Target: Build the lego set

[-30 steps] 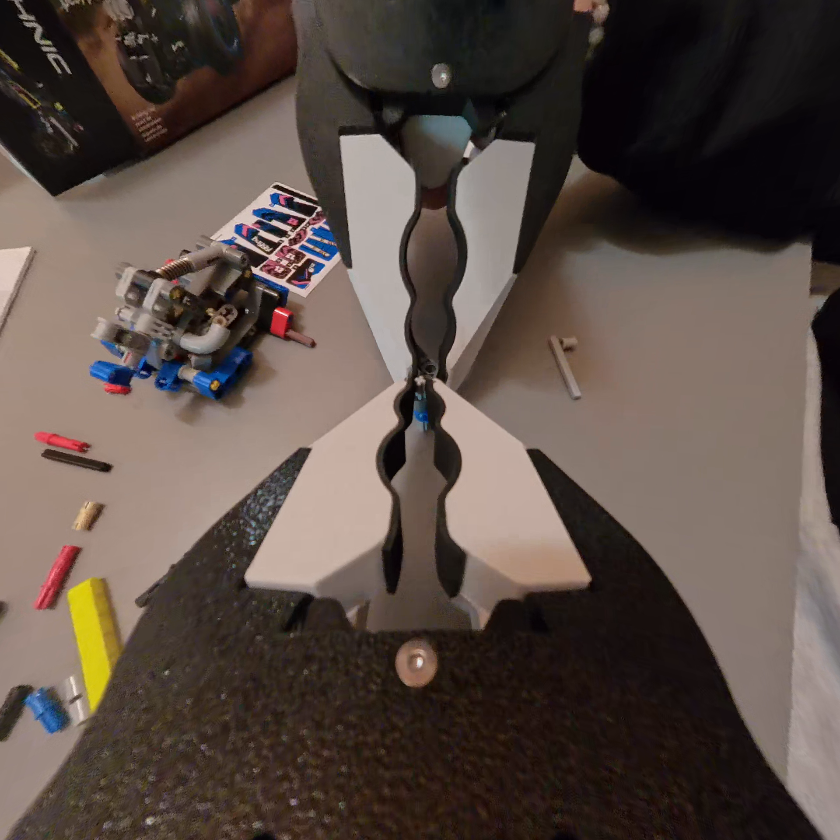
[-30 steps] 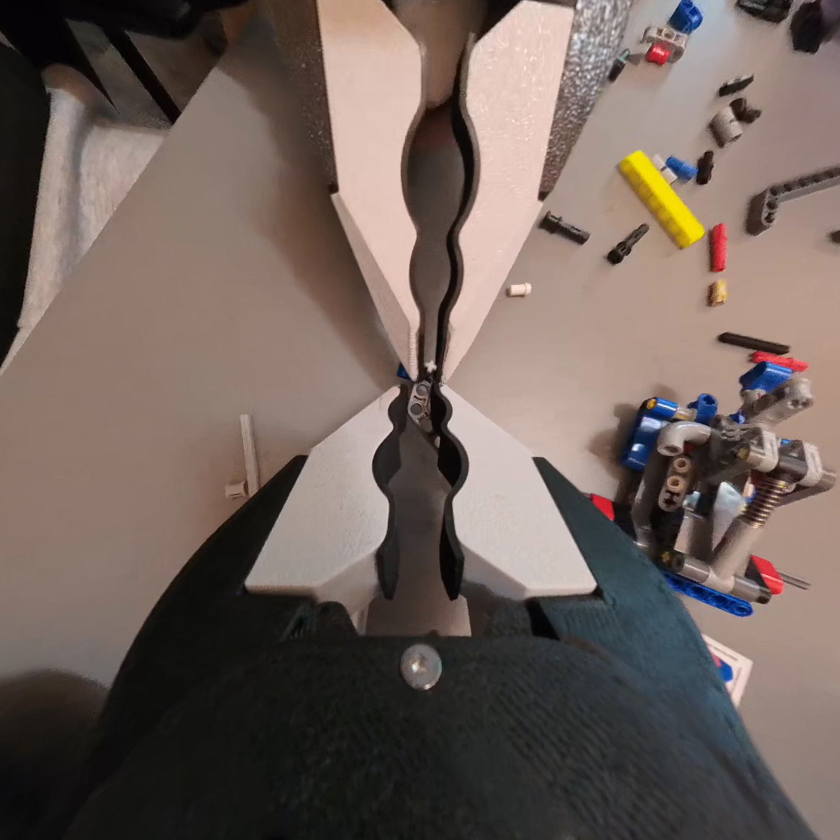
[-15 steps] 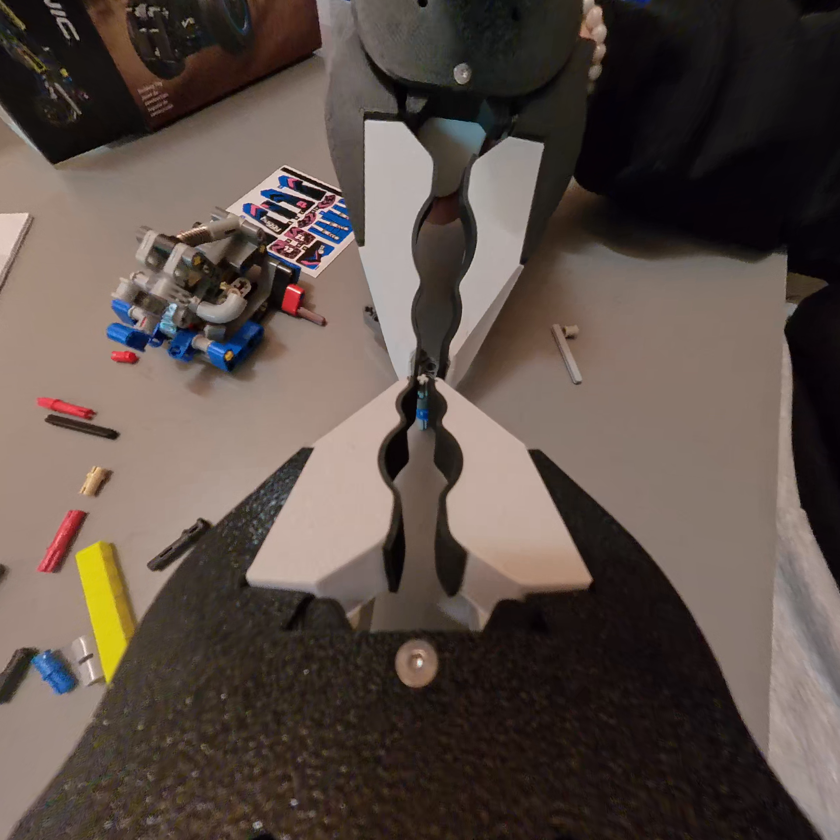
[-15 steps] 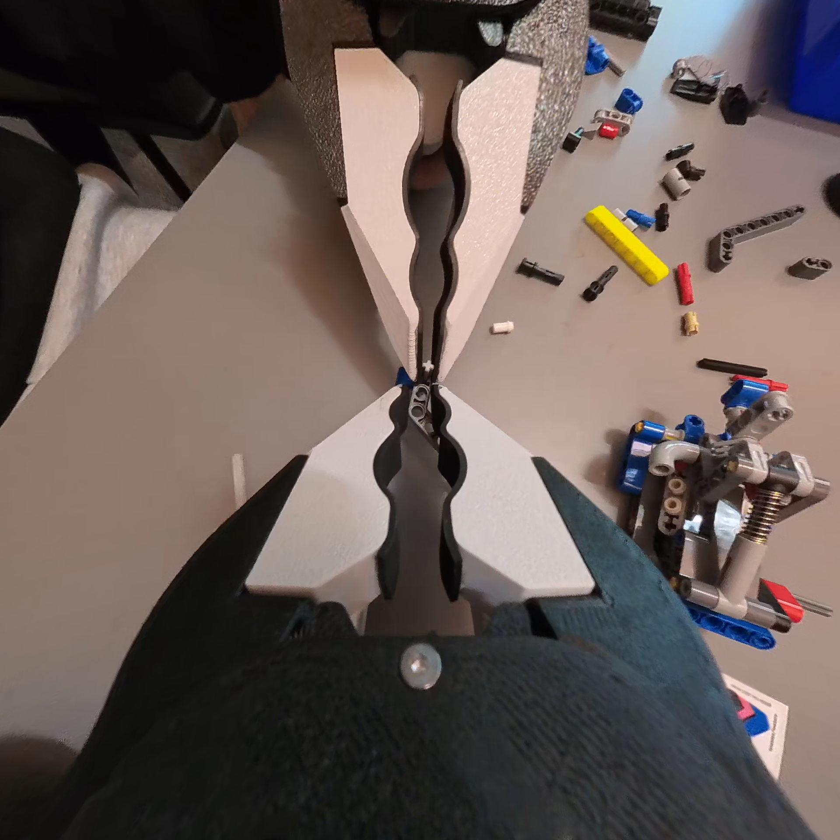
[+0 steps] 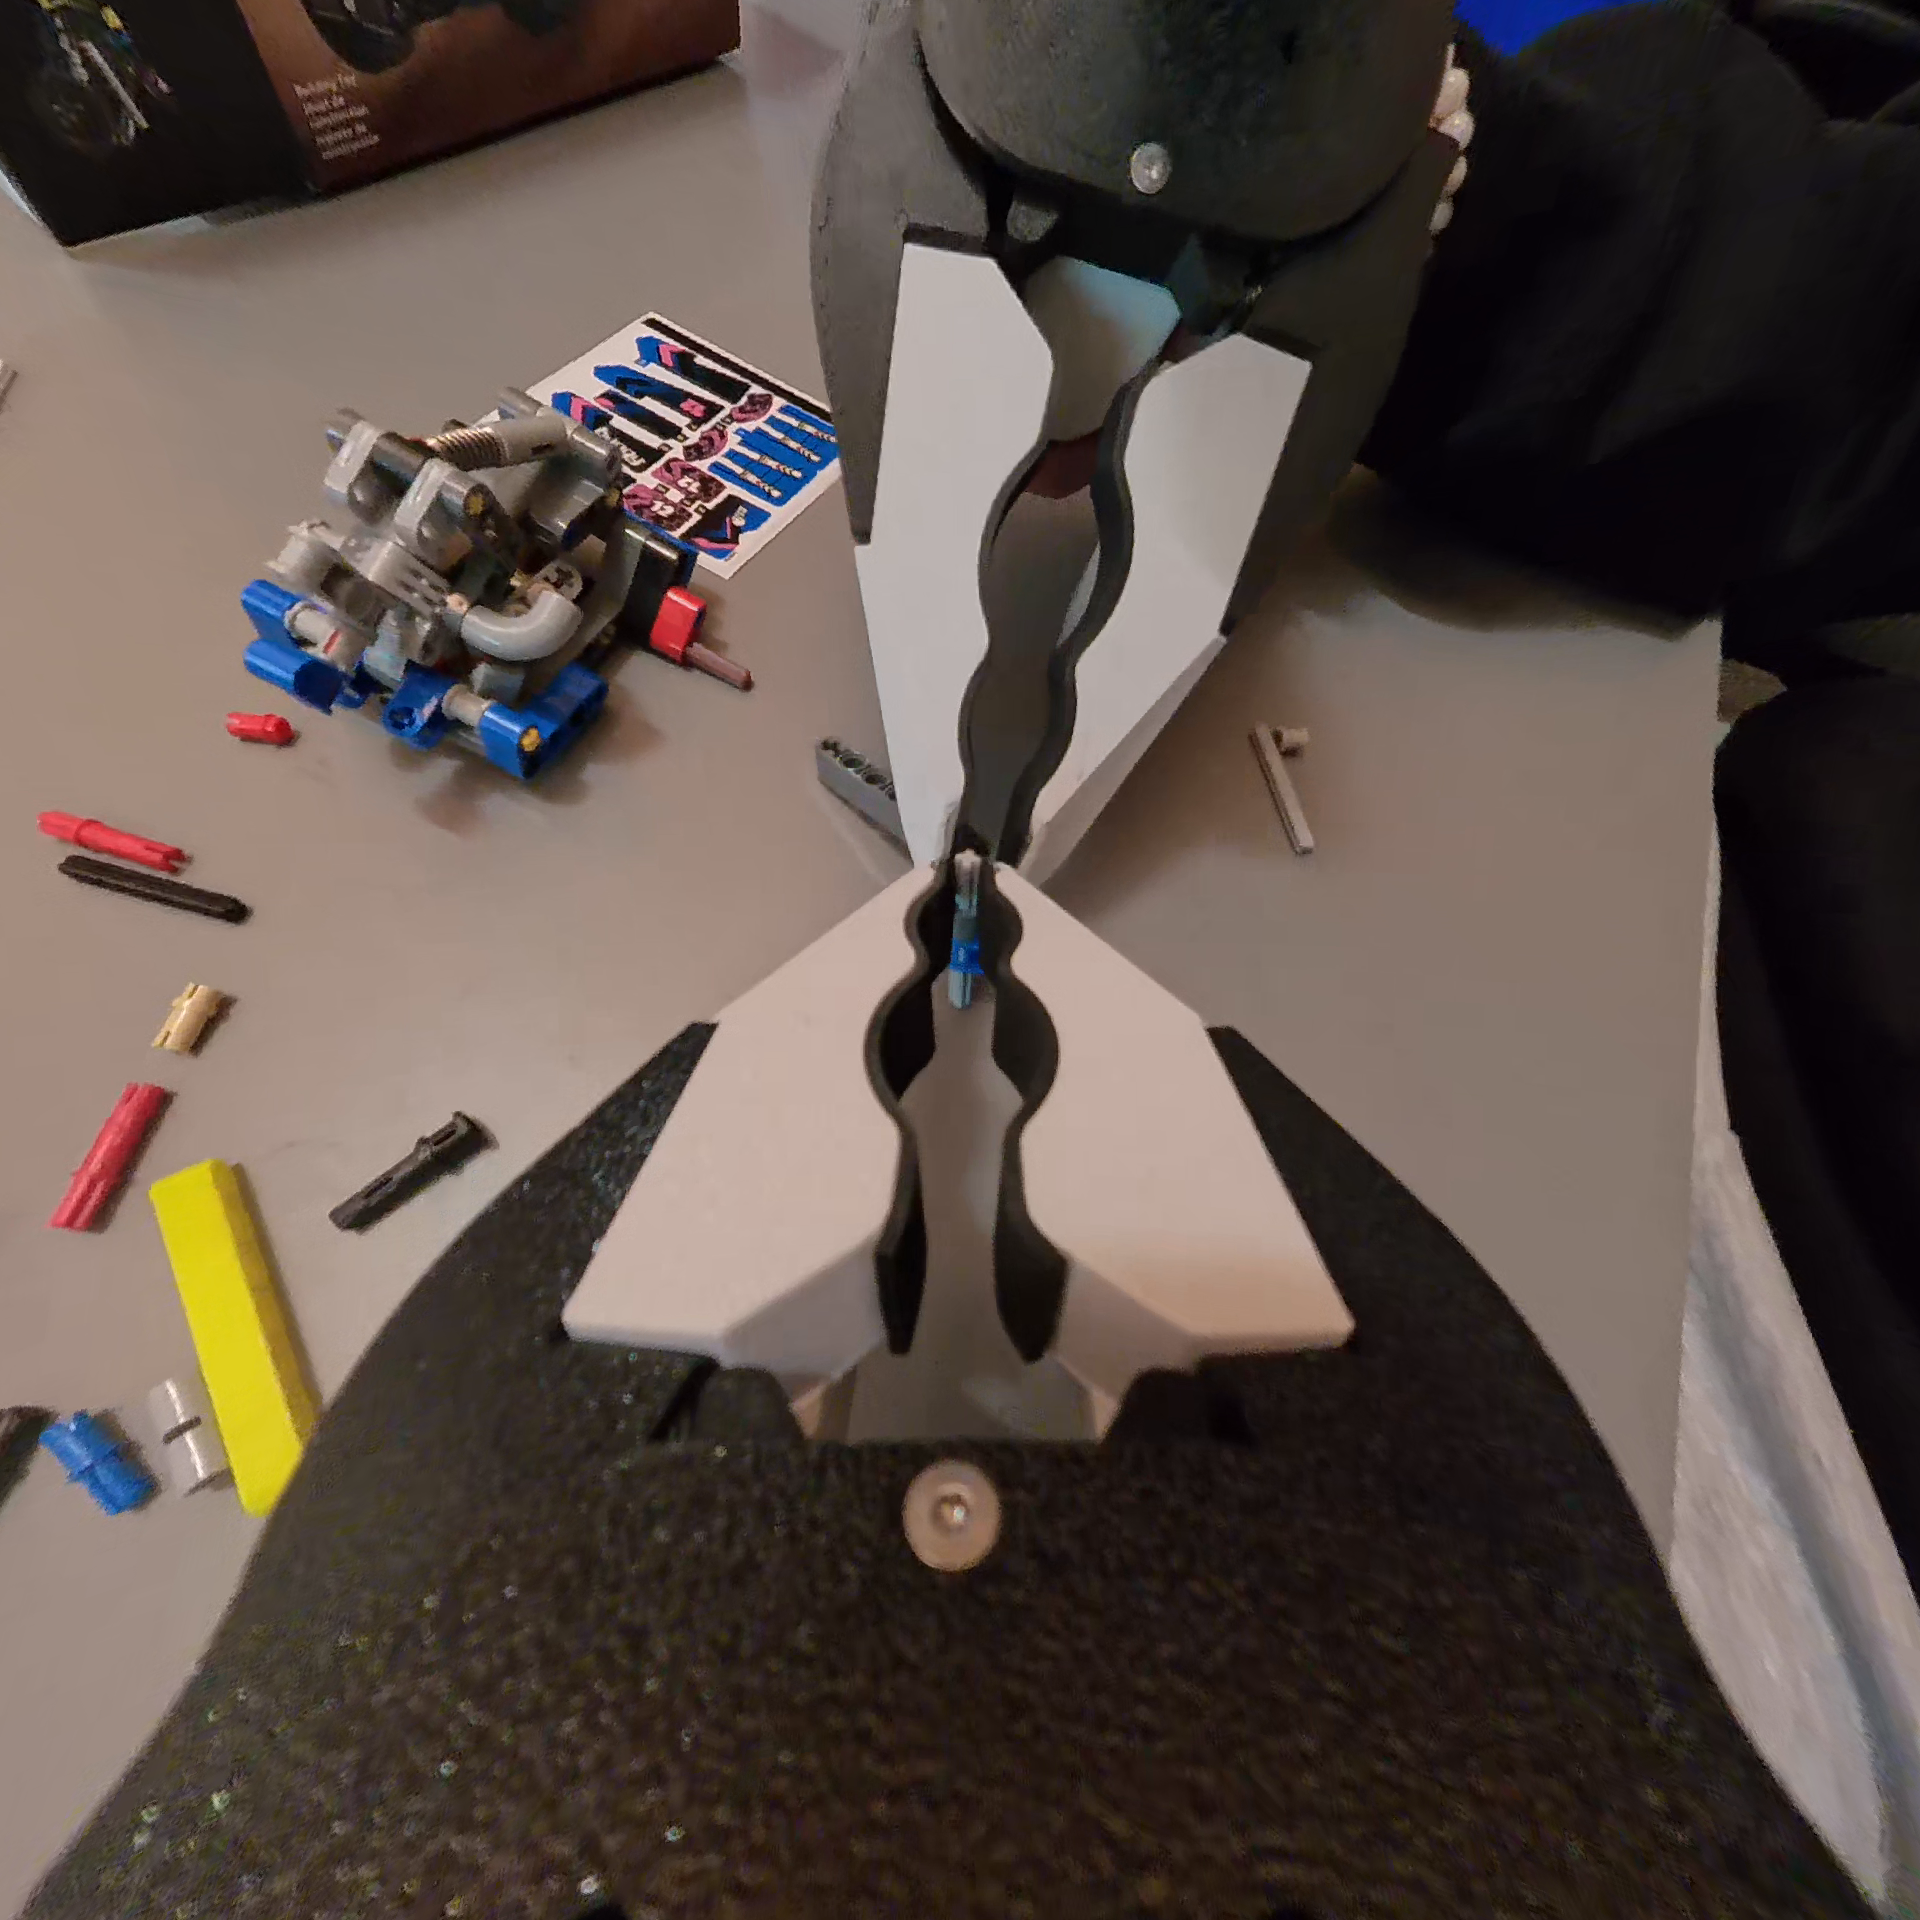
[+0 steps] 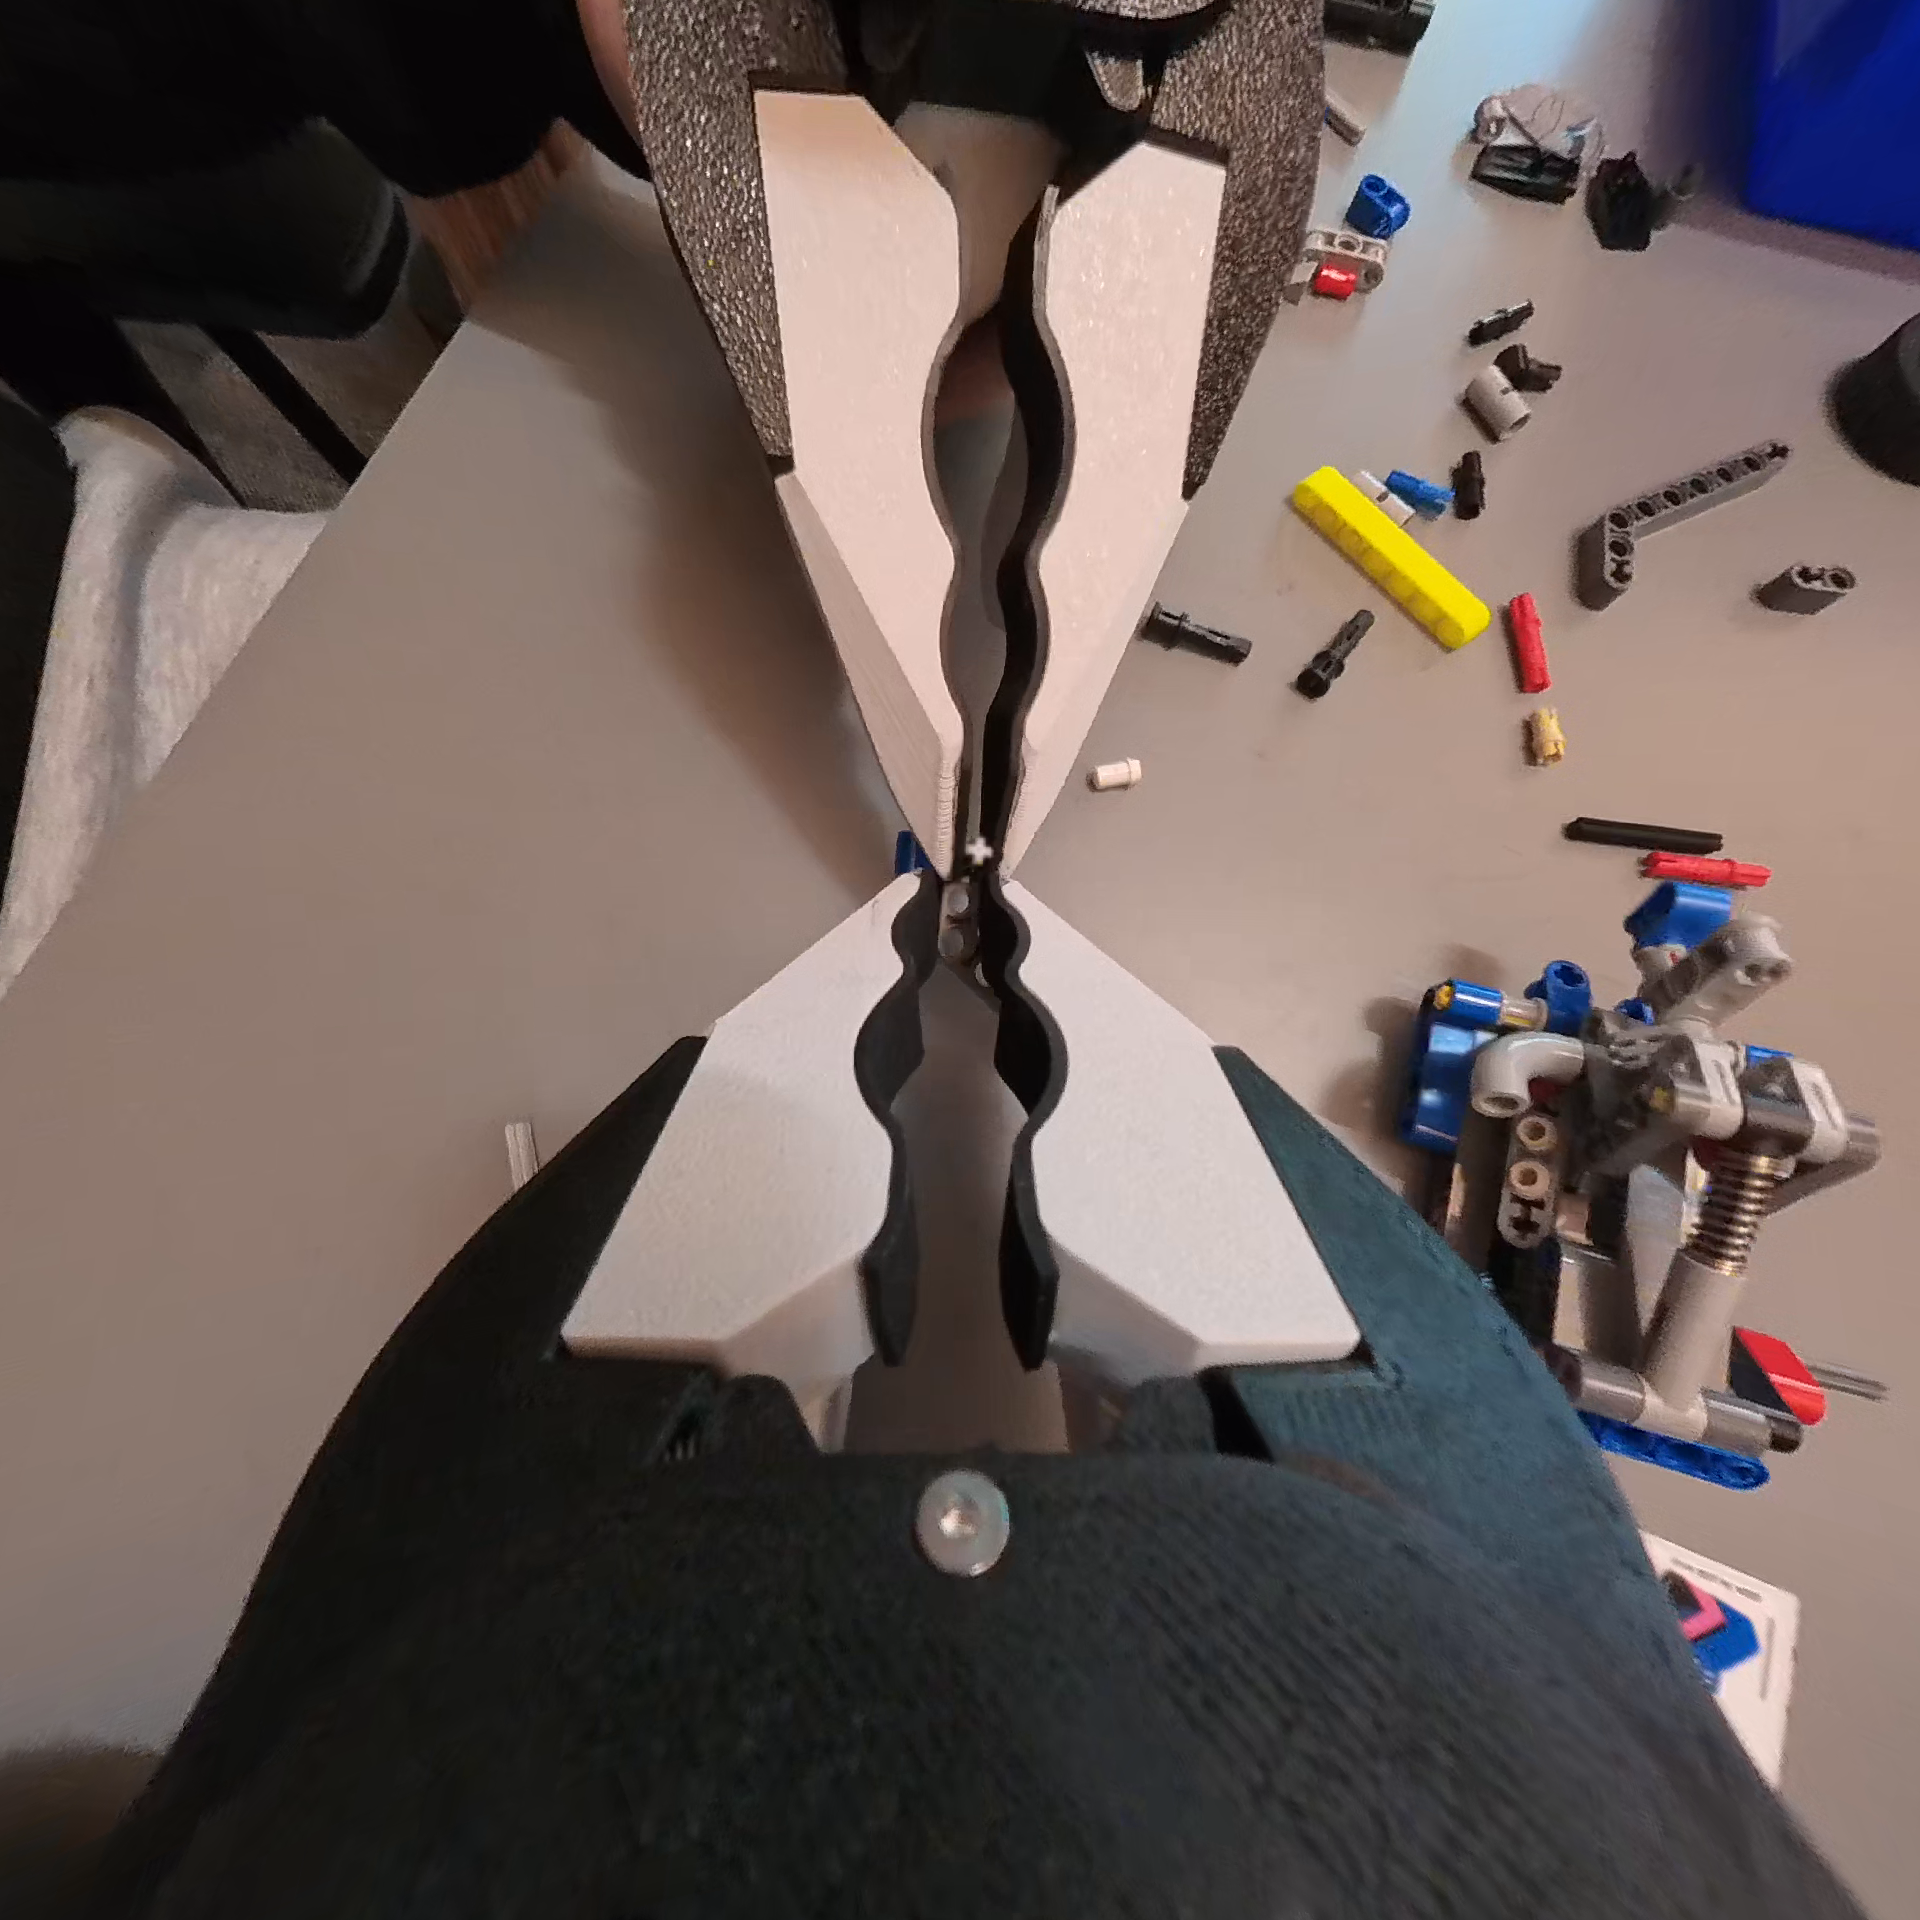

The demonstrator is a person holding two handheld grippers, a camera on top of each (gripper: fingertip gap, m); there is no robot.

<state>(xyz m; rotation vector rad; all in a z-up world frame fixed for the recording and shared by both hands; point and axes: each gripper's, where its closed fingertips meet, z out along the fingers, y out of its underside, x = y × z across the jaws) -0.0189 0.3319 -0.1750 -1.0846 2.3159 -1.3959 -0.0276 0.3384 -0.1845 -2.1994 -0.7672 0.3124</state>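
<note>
The left tool is pressed together on a small blue pin, whose long axis runs along the fingers and whose pale tip points straight ahead at the right tool, itself pinching a short grey beam with round holes. The two tools meet tip to tip above the grey counter, so the pin's tip sits right at the beam. The coming push probably turns on keeping the pin's axis in line with one hole. The half-built grey and blue model lies well apart, to the left tool's left beside the sticker sheet.
</note>
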